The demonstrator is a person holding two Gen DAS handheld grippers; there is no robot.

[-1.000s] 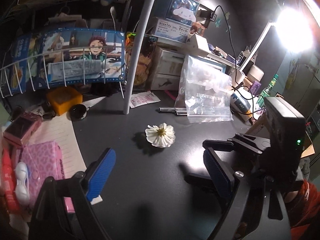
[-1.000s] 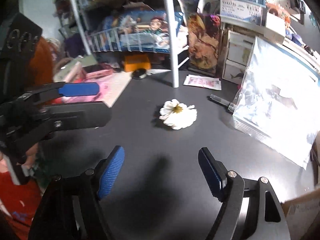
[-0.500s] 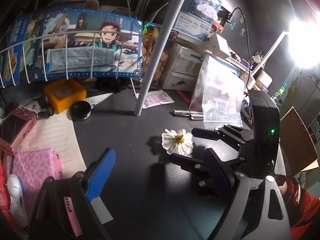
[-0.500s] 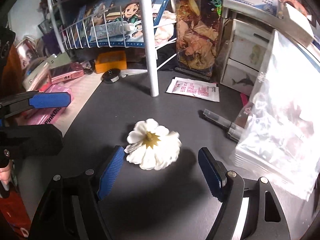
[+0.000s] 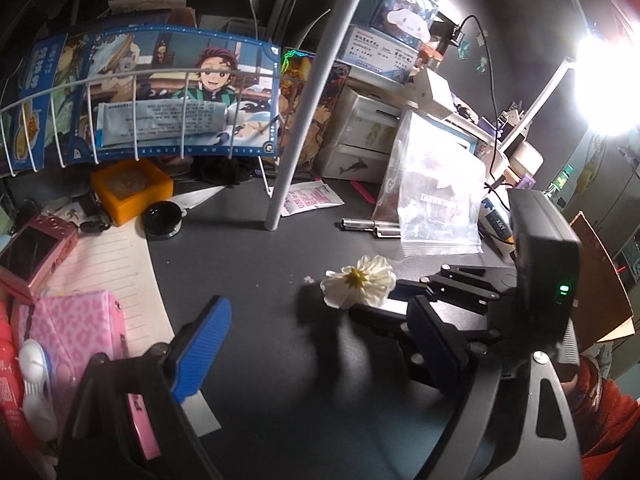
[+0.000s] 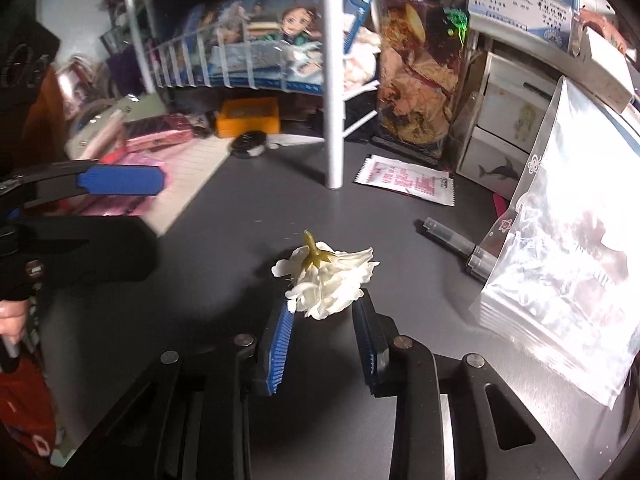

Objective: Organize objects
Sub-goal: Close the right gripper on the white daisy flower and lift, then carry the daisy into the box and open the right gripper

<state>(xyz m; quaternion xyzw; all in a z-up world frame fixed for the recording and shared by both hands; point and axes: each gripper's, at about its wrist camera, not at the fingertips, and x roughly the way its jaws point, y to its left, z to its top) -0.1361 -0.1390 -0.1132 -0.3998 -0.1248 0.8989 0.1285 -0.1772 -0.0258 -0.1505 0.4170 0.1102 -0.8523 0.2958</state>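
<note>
R gripper (image 6: 323,320): jaws just closed in, blue pads now clamped on white flower (image 6: 326,280) at petal edges; flower tipped, green stem stub pointing up, sits at pad tips over dark desk (image 6: 224,216), approx. centre, between white pole (image 6: 332,80) and clear zip bag (image 6: 560,264); contact w/ desk cannot be told. L gripper (image 5: 316,336): jaws wide apart, nothing between pads; hovers just beside flower, on its left in the right wrist view. Pens (image 6: 452,240) lie near bag.
</note>
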